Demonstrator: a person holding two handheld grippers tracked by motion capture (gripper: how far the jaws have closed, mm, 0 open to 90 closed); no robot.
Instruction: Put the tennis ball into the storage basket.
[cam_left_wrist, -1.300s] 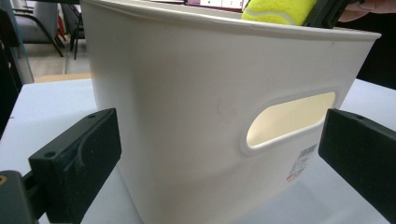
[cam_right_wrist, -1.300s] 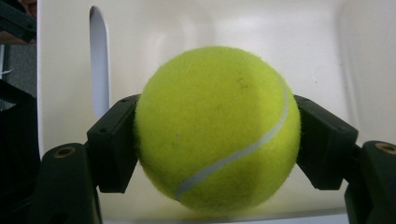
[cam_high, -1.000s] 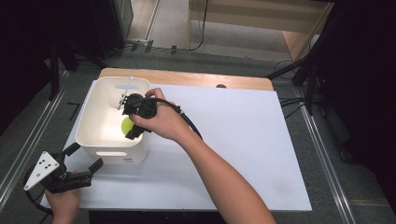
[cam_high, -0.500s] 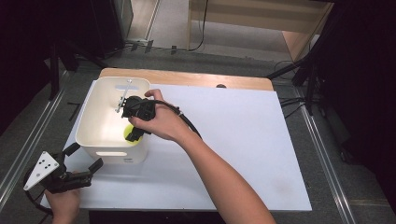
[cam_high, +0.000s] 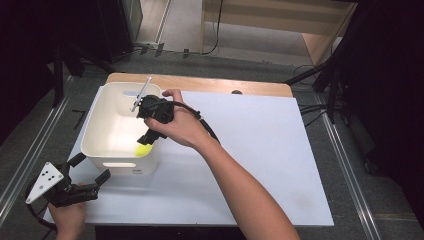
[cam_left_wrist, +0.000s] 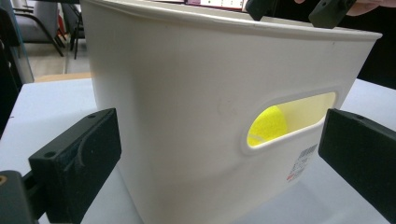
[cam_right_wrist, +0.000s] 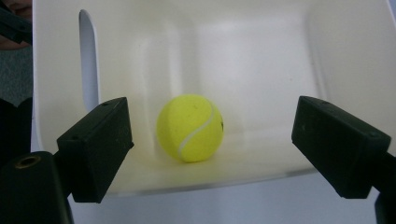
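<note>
The right tool (cam_right_wrist: 210, 144) has just been opening its jaws, and nothing sits between them now: a second ago they were clamped on the tennis ball (cam_right_wrist: 190, 127) above the white bin (cam_high: 100, 127), and the ball now lies free on the bin's floor, near the bin's front wall with the handle slot. The placing step looks done, so I judge the right hand only needs to lift clear of the bin. The left tool (cam_high: 90, 177) waits open and empty on the desk (cam_high: 280, 165) just in front of the bin.
</note>
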